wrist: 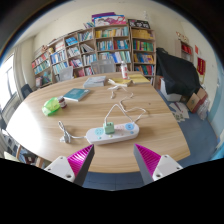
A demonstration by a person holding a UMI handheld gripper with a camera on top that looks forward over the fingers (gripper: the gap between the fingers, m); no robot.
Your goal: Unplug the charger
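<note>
— What's the room like?
— A round wooden table (95, 125) with bookshelves (95, 48) behind it and a black chair (180, 72) to one side. A teal book (76, 95) lies farther back.
— And the gripper (112, 158)?
— It hovers above the near table edge, fingers spread wide, gripping nothing. The white power strip (112, 131) with the charger (108, 127) plugged in lies just ahead of them.
— Anything unclear?
— The small objects farther back are hard to identify.
</note>
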